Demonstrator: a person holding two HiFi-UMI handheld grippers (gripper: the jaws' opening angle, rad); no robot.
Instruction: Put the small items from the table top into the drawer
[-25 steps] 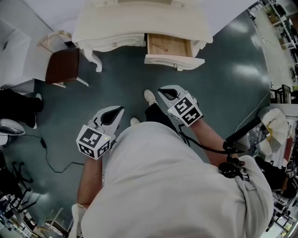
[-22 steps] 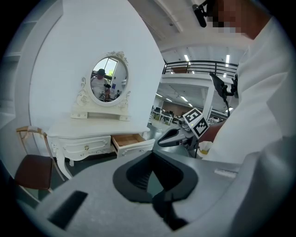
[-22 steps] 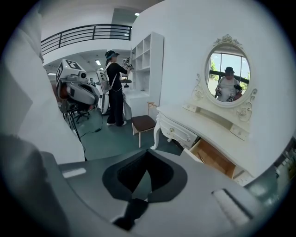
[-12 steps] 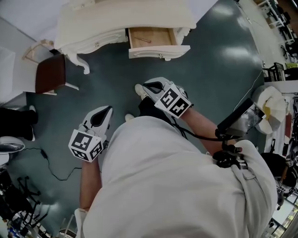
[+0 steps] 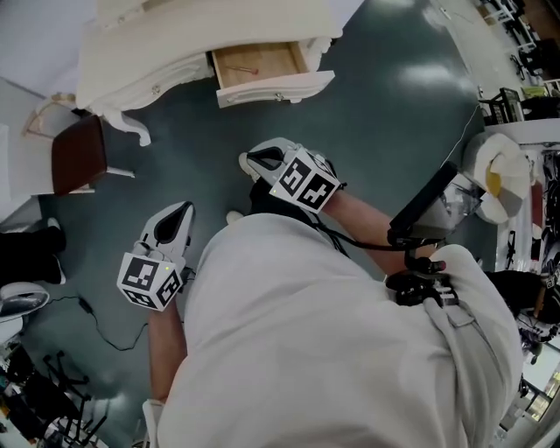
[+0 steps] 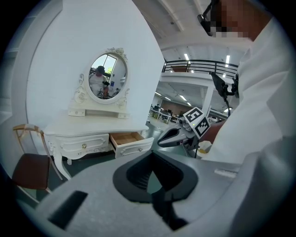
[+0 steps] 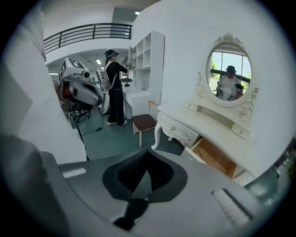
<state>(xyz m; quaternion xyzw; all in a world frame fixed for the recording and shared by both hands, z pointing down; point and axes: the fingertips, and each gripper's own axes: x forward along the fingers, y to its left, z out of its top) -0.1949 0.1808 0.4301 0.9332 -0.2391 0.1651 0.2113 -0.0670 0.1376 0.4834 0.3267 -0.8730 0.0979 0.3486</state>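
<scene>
Drawer (image 5: 276, 87) open, contents unclear; dressing table (image 5: 175, 48) top cut off.

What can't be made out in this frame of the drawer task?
1. Table top: the head view's top edge cuts it off; both gripper views show it small and at a shallow angle, so leftover small items cannot be ruled out.
2. Thin item in the drawer: too small to identify in any view.
3. Floor underfoot: the person's torso hides it, head view.

Brown-seat chair (image 5: 77, 156) on green floor (image 5: 394, 131), black cable (image 5: 105, 319) trailing near it, oval mirror (image 7: 229, 76), white shelves (image 7: 147, 60), bystander (image 7: 113, 88) alongside, railing (image 7: 88, 31) overhead
</scene>
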